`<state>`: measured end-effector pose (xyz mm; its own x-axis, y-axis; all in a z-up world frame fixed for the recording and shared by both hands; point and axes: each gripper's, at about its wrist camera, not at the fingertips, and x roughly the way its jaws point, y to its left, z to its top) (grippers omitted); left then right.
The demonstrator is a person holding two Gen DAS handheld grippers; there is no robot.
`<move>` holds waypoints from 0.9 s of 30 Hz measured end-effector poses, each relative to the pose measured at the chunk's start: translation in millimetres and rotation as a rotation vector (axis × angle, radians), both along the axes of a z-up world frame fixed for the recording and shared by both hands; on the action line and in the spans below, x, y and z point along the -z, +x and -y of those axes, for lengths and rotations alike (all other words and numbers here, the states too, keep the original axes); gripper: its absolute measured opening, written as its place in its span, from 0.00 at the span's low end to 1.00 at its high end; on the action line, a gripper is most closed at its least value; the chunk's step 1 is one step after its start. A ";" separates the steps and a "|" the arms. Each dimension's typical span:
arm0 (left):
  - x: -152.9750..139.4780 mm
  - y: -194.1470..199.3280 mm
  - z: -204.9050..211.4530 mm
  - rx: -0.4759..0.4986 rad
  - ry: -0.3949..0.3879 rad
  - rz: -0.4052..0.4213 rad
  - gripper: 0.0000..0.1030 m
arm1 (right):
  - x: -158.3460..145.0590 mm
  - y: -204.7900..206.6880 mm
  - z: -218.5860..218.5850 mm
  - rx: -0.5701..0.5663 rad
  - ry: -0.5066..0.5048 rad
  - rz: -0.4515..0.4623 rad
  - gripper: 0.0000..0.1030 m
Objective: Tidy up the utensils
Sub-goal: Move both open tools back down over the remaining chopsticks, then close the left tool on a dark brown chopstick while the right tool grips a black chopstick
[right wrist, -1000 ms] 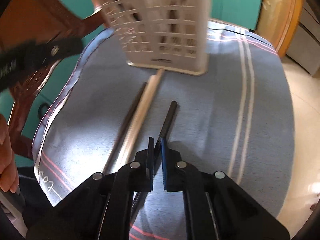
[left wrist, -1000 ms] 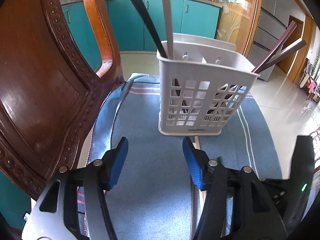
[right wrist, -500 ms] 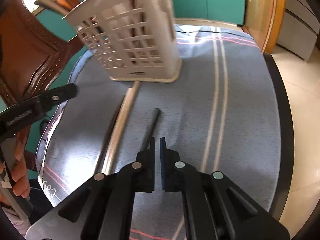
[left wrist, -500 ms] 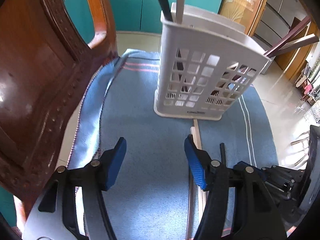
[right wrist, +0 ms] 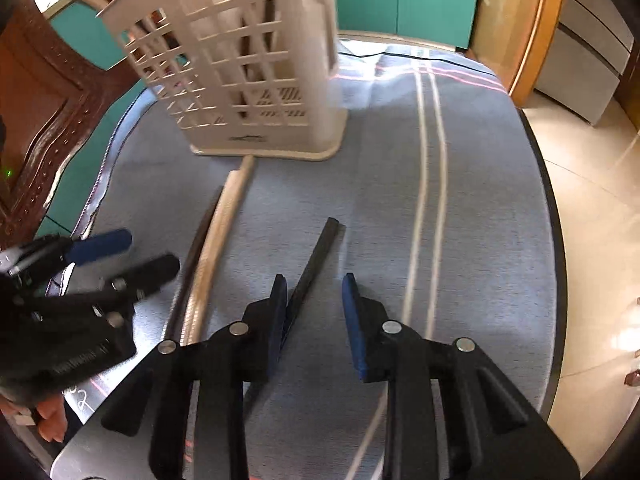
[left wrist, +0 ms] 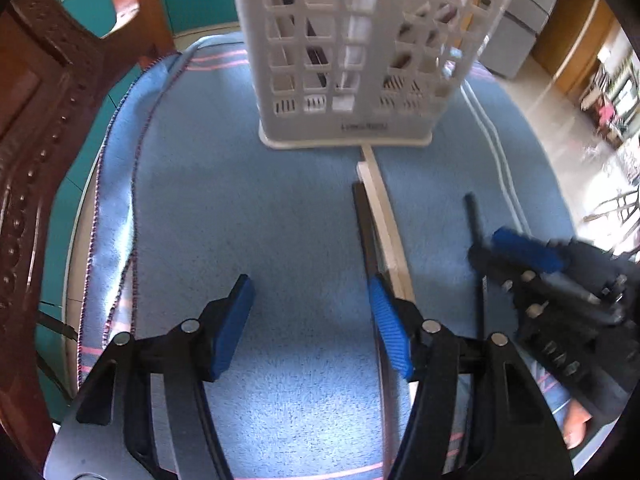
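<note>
On the blue striped cloth [right wrist: 480,208], findings as follows.
Right gripper [right wrist: 314,292]: jaws parted and just been opening; the black square-section chopstick [right wrist: 316,256] lies between them on the cloth, beside the left-hand pad, no longer clamped.
Left gripper [left wrist: 310,312]: jaws wide apart, gripping nothing; its right-hand pad sits over the dark brown chopstick [left wrist: 366,232] and pale wooden chopstick [left wrist: 384,216].
Pose: both grippers are pitched steeply down at the cloth, the left one low over it.
White lattice plastic utensil basket [right wrist: 248,80]: upright at the far end, utensils inside; the pale chopstick's tip touches its base.
Hand: fingers [right wrist: 50,420] visible behind the left gripper.
</note>
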<state>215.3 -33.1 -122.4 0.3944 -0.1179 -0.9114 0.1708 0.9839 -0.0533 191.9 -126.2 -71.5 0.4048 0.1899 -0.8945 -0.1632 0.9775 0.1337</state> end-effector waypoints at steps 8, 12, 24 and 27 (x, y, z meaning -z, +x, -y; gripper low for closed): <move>3.9 -0.6 3.2 0.019 -0.003 -0.007 0.65 | 0.8 -0.1 -1.3 -0.007 -0.015 0.003 0.32; 5.0 -6.5 13.5 0.045 0.049 0.005 0.65 | -0.3 -0.5 -2.7 -0.003 -0.015 0.003 0.32; 1.3 -0.5 2.3 -0.003 0.071 0.025 0.30 | -0.6 -10.7 -15.2 -0.032 -0.067 0.044 0.40; 2.3 2.2 1.6 -0.006 0.062 0.021 0.31 | -0.2 -14.3 -22.5 -0.040 -0.117 0.068 0.40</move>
